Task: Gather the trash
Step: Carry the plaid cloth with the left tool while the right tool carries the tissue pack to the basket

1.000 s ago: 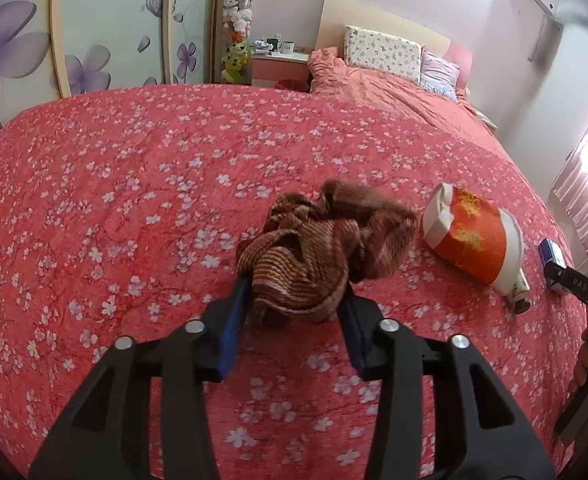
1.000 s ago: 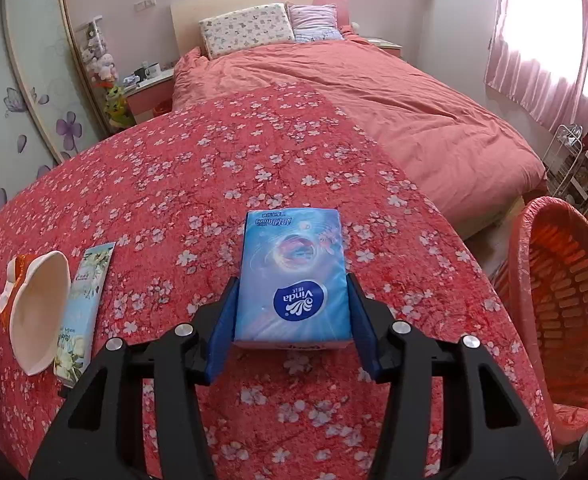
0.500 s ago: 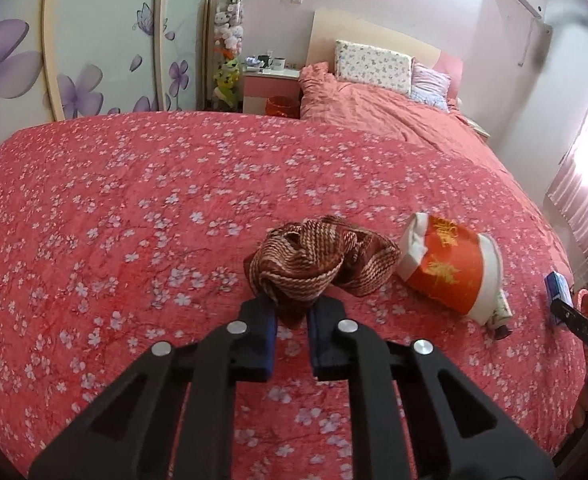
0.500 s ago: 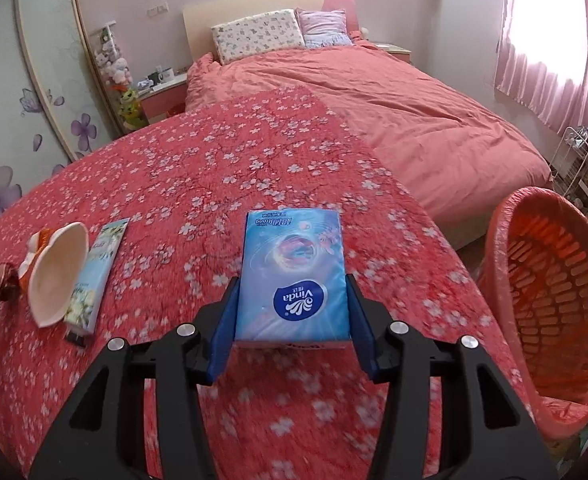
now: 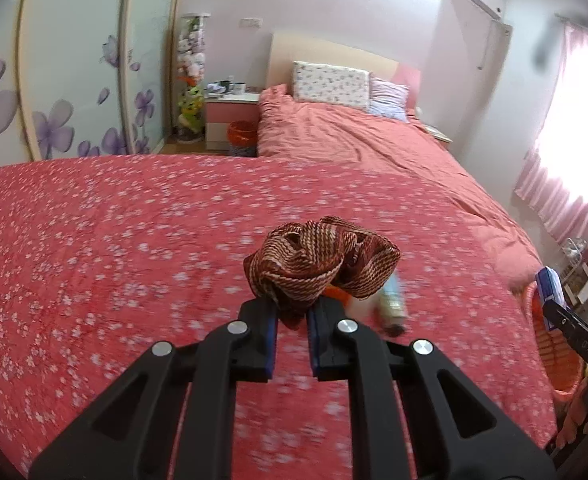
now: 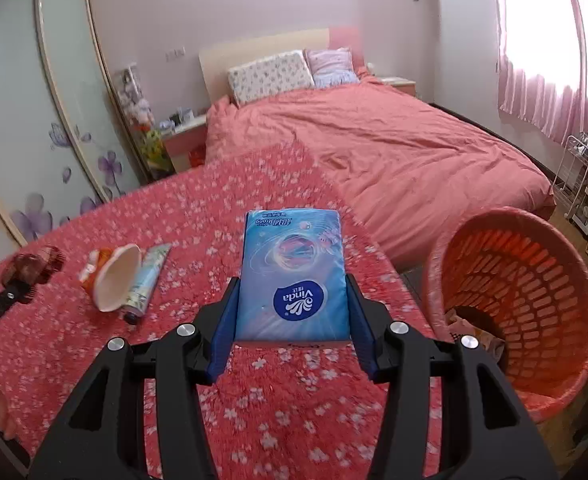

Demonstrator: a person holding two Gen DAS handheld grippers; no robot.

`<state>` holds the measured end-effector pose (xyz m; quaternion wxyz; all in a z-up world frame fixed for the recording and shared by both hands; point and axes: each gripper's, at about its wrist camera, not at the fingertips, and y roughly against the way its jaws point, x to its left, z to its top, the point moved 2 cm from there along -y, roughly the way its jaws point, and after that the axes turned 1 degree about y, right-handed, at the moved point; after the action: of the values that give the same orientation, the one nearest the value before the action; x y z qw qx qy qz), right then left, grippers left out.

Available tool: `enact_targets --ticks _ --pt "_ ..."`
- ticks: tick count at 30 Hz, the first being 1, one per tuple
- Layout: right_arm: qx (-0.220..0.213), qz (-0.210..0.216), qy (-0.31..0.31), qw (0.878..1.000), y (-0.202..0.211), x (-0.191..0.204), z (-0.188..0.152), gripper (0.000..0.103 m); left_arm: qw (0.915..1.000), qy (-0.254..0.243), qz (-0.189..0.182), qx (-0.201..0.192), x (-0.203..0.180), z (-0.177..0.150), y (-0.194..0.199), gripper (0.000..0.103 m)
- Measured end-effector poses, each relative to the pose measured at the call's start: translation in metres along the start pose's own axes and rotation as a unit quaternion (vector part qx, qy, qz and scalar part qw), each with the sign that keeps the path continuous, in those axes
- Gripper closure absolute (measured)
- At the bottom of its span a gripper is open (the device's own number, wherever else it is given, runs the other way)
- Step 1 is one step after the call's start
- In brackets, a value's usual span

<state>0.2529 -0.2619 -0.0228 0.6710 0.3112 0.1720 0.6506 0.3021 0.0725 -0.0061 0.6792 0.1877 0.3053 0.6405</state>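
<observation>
My left gripper (image 5: 292,312) is shut on a crumpled brown striped cloth (image 5: 320,262) and holds it above the red flowered cover; the cloth also shows in the right wrist view (image 6: 36,266). My right gripper (image 6: 292,308) is shut on a blue Vinda tissue pack (image 6: 294,274), lifted above the cover. An orange plastic basket (image 6: 514,296) stands on the floor to its right, with something inside. A red and white paper cup (image 6: 112,276) lies on its side beside a pale tube (image 6: 148,282) on the cover.
The red flowered cover (image 5: 94,240) spreads wide to the left. A bed with a salmon duvet (image 6: 394,148) lies behind. Sliding wardrobe doors (image 5: 74,72) and a nightstand (image 5: 230,116) are at the far left. A wire rack (image 6: 582,176) stands at the right.
My left gripper closed on the brown cloth and lifted it off the cover. My right gripper rose with the tissue pack and swung toward the basket, which shows more fully.
</observation>
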Motion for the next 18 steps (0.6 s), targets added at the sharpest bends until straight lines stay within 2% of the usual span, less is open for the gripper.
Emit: enact_targets --ticks 5,10,18 --pt "-0.033 0.002 -0.014 0.999 0.033 -0.016 0.002 0.052 0.9994 -0.016 -0.031 0.000 -0.038 -0.001 0.012 0.090" --pt "-0.067 -0.013 -0.019 0.998 0.060 -0.034 0.001 0.052 0.9970 -0.039 -0.067 -0.002 -0.082 -0.003 0.023 0.090" --pt "-0.111 -0.047 -0.023 0.992 0.090 -0.068 0.000 0.052 0.9889 -0.078 -0.127 0.001 -0.156 -0.011 0.034 0.090"
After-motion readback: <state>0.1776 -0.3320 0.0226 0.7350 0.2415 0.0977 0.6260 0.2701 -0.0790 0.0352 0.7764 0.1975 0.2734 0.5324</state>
